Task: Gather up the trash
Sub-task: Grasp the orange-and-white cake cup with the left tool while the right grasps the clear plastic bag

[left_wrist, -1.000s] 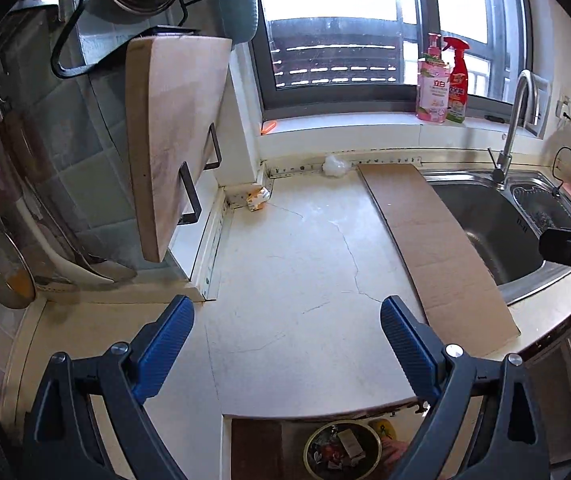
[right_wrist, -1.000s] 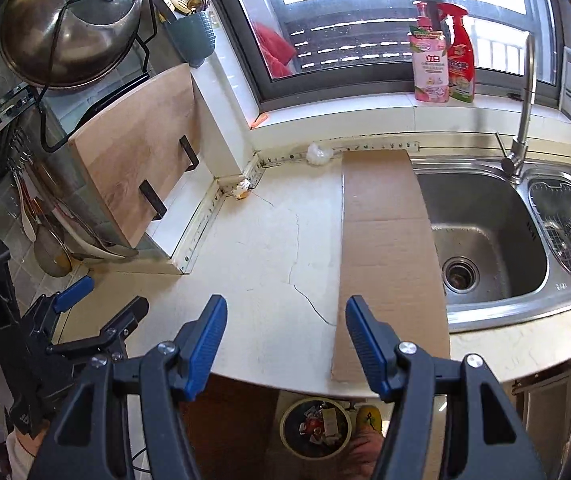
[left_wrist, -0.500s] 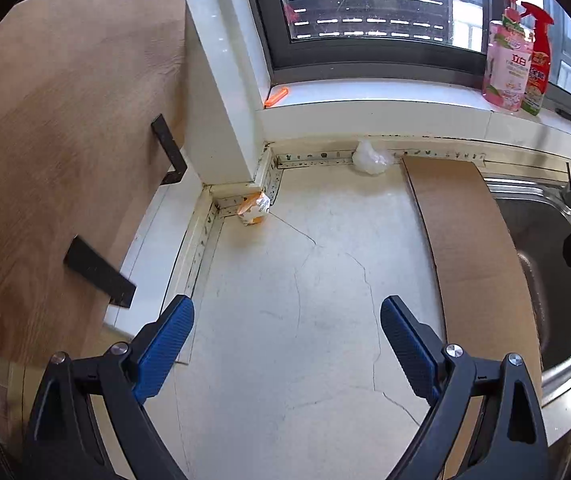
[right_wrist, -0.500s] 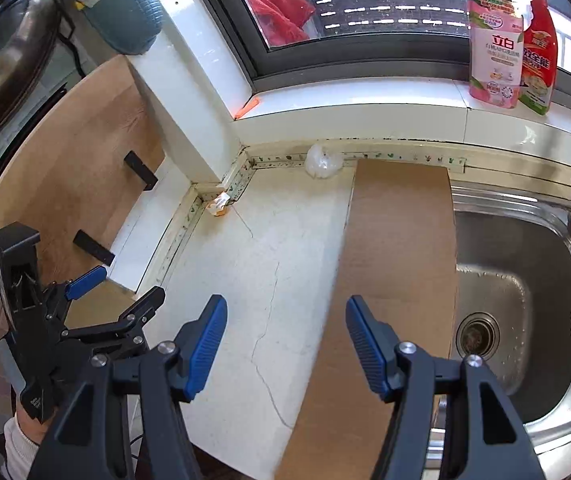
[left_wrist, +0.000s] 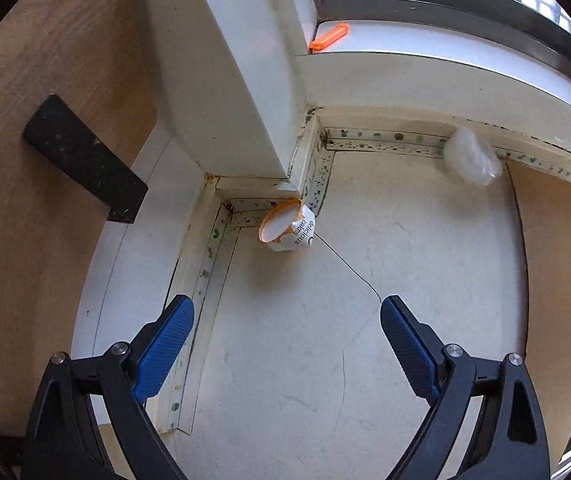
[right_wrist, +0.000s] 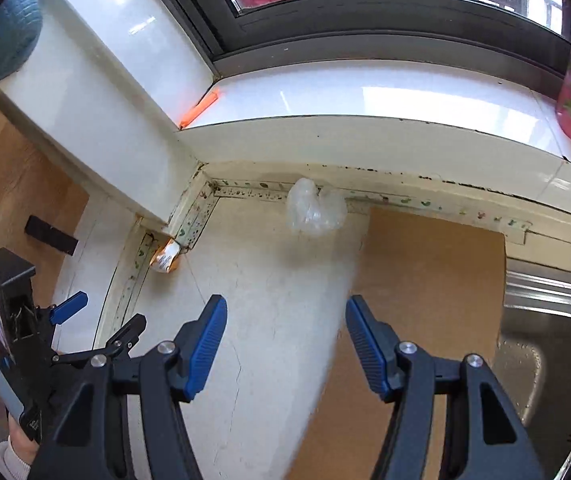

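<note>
Left wrist view: the left gripper (left_wrist: 287, 344) occupies the lower part of the frame, its blue-padded jaws spread apart with nothing between them, above a pale, cracked counter (left_wrist: 305, 340). A crumpled paper cup (left_wrist: 288, 229) with an orange rim lies on its side at centre frame, in the inner corner where a white pillar (left_wrist: 229, 80) meets the counter. A crumpled clear plastic bag (left_wrist: 471, 156) rests at the upper right against the back edge, just beside a brown cardboard sheet (left_wrist: 553, 280) along the right margin. An orange clip (left_wrist: 329, 36) lies on the windowsill at the top. A wooden board (left_wrist: 25, 200) with a black bracket fills the left side.

Right wrist view: the right gripper (right_wrist: 285, 340) stands at lower centre, jaws apart and empty. The plastic bag (right_wrist: 315, 210) sits above it at centre frame, against the back edge and touching the cardboard sheet (right_wrist: 433, 272). The paper cup (right_wrist: 165, 258) lies at centre left. The left gripper (right_wrist: 97, 320) appears at lower left, held by a hand (right_wrist: 17, 452). A steel sink (right_wrist: 553, 340) borders the right edge.
</note>
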